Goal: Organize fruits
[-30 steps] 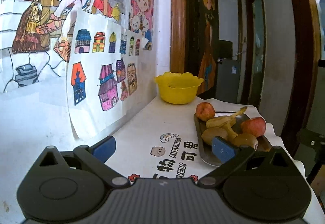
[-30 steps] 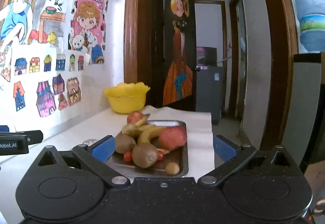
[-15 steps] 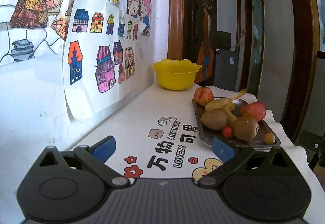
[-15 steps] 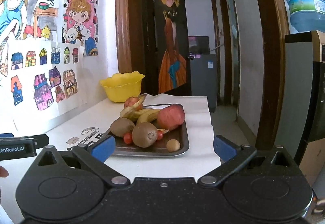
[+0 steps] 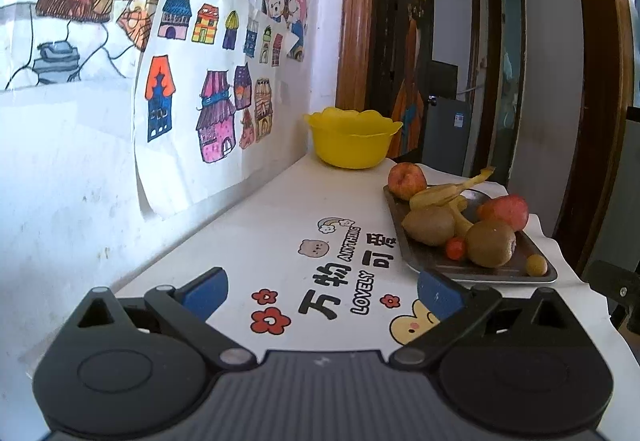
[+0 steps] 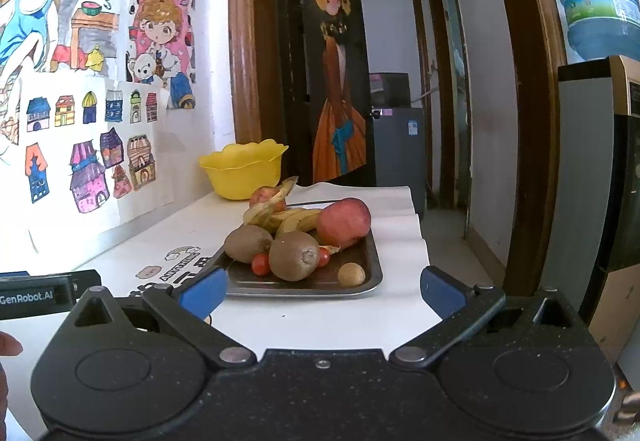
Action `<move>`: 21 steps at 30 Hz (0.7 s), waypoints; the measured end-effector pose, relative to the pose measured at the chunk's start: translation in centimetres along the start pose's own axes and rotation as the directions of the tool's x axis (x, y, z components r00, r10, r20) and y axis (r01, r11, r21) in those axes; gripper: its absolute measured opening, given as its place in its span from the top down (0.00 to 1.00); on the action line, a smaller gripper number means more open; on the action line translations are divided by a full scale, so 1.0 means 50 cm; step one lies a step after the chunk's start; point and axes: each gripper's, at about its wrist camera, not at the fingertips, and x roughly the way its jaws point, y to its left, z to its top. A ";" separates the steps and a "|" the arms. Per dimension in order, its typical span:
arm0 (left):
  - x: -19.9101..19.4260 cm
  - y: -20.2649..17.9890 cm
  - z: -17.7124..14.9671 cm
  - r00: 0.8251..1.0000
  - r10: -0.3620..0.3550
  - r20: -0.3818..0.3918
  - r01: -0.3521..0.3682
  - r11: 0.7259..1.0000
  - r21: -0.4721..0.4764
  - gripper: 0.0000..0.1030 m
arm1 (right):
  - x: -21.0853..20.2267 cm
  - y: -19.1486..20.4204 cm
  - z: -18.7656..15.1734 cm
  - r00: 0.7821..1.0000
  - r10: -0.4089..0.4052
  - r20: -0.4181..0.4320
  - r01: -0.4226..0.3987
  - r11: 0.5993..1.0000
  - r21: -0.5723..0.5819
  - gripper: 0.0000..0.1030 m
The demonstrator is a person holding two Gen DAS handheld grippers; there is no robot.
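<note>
While both grippers have backed off gaping and empty, the fruit sits heaped on the tray, the bowl apart.

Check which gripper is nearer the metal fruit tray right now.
Right. The right gripper faces the tray head-on, its left finger overlapping the tray's near edge. The left gripper points at the printed tablecloth, the tray off to its right.

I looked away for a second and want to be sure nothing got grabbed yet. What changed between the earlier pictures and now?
Only the grippers moved. Both drew back from the tray, so all of it and more of the table in front now show. Nothing was taken hold of or let go: the left gripper and right gripper stay open and empty. The fruit and the yellow bowl lie as before.
</note>
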 end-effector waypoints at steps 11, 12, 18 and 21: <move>0.006 0.010 -0.010 1.000 -0.011 -0.013 0.011 1.000 -0.007 0.01 | 0.013 0.013 -0.010 0.999 0.020 -0.031 -0.020 1.000 -0.011 0.01; 0.005 0.009 -0.010 1.000 -0.010 -0.013 0.010 1.000 -0.007 0.01 | 0.013 0.013 -0.010 0.999 0.020 -0.032 -0.020 1.000 -0.010 0.01; 0.003 0.005 -0.011 1.000 -0.010 -0.018 0.010 1.000 -0.001 0.01 | 0.016 0.013 -0.013 0.999 0.020 -0.038 -0.020 1.000 -0.004 0.01; 0.003 0.005 -0.011 1.000 -0.009 -0.019 0.009 1.000 -0.001 0.01 | 0.016 0.008 -0.015 0.999 0.023 -0.045 -0.023 1.000 0.000 0.01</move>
